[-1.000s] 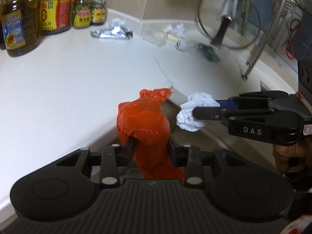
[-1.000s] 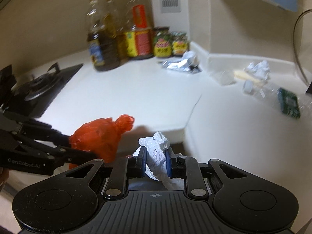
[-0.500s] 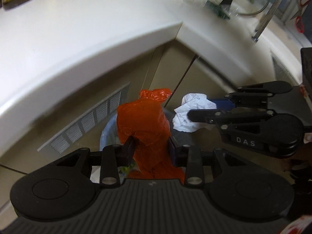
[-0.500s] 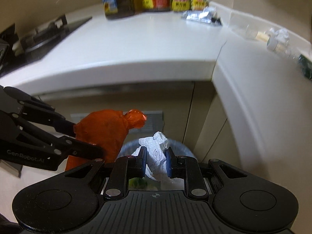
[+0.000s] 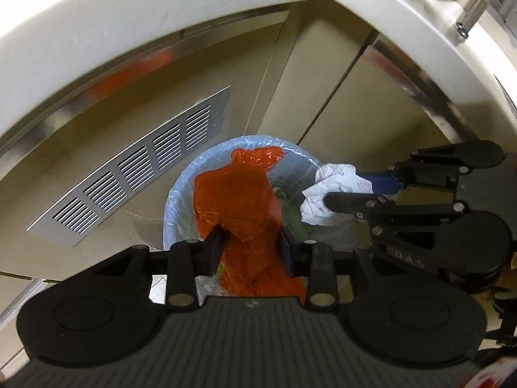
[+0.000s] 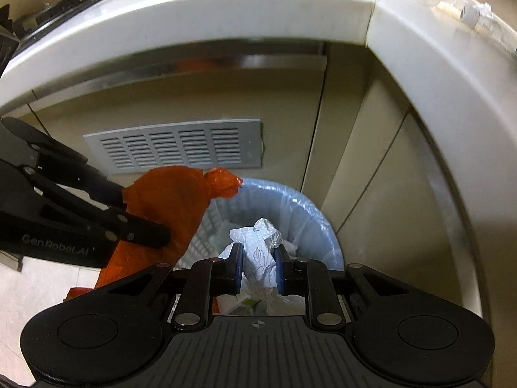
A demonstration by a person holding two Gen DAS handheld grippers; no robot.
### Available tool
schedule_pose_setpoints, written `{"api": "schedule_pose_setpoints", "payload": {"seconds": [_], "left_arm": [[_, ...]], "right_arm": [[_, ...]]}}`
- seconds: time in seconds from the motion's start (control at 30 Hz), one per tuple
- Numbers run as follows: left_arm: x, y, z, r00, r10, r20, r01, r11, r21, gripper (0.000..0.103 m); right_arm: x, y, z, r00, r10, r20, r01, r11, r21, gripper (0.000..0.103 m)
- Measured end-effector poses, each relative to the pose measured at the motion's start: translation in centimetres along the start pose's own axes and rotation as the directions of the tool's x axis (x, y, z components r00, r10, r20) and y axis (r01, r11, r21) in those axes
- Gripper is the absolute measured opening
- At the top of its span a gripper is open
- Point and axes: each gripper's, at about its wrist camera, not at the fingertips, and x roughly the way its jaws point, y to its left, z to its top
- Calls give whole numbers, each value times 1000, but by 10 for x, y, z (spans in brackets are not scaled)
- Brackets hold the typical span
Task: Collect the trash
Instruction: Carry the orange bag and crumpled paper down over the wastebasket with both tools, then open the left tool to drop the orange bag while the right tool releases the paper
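The left hand-held gripper [image 5: 250, 247] is clamped on a crumpled orange plastic bag [image 5: 236, 200], and the right hand-held gripper [image 6: 257, 266] pinches a wad of white crumpled paper [image 6: 255, 242] between narrow jaws; both point steeply down so each piece hangs over the bin [image 6: 310, 213], probably ready to drop straight in. The bin, lined with a pale blue bag, stands on the floor against the cabinet front, below the edge of the white table [image 6: 200, 9], with the bag above its left side and the paper above its middle.
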Motion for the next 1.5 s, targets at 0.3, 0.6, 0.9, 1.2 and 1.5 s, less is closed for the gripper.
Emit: {"api": "schedule_pose_setpoints", "payload": {"seconds": [0.3, 0.6, 0.9, 1.2, 1.5], "left_arm": [[19, -4, 6, 1000, 18, -24, -18, 1000, 2, 32], [24, -6, 10, 999, 21, -42, -20, 1000, 11, 33], [27, -5, 9, 999, 26, -45, -26, 1000, 9, 33], [25, -5, 10, 999, 42, -32, -42, 999, -8, 49], [17, 5, 0, 998, 55, -32, -57, 998, -37, 49]], "right_arm": [[15, -7, -4, 1000, 0, -27, 0, 1000, 12, 20], [31, -10, -5, 999, 15, -51, -14, 1000, 21, 20], [36, -11, -4, 998, 19, -58, -18, 999, 27, 20], [37, -12, -4, 998, 22, -62, -20, 999, 30, 20], [38, -13, -5, 998, 23, -61, -21, 999, 30, 20]]}}
